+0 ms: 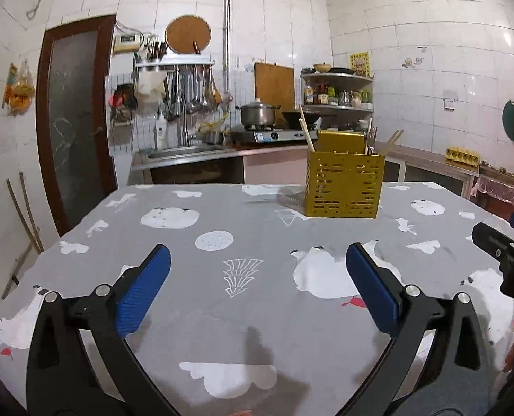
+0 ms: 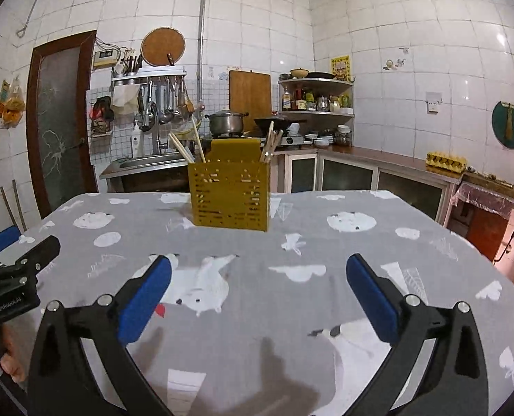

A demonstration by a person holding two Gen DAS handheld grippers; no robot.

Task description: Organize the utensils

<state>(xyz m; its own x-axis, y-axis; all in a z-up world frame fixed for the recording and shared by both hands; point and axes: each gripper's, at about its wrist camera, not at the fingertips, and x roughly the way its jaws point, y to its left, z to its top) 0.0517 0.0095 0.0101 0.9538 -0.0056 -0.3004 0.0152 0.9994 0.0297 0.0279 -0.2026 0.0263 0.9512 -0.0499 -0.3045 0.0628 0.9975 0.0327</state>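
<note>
Grey cloth printed with white bears and clouds covers the table [image 1: 257, 329], and nothing lies loose on the part of it that either camera shows. Nearest the lens in the left wrist view, the left gripper [image 1: 257, 279] hangs low over the cloth with its blue pads spread wide and nothing between them. The right gripper [image 2: 258, 289] is the same in its own view: released, empty, low over the cloth. Each gripper appears at the edge of the other's picture, so the two are side by side at the near end of the table.

Farther out, toward the table's far edge, stands the yellow utensil caddy [image 2: 230, 196], upright, with slotted walls. Chopsticks [image 2: 198, 144] lean out of its left end and more wooden handles [image 2: 270, 144] out of its right; what looks like a fork sits among them in the left view, though it is too small to be sure. Behind it run the sink, the stove with a steel pot [image 2: 226, 122], and a rack of hanging ladles.

With every visible utensil already in the caddy, the task looks done or nearly so. If any step remains, it is best to check the table outside these views first, then approach the caddy from above with the jaws lined up along a handle, so a grip does not tip the light box.
</note>
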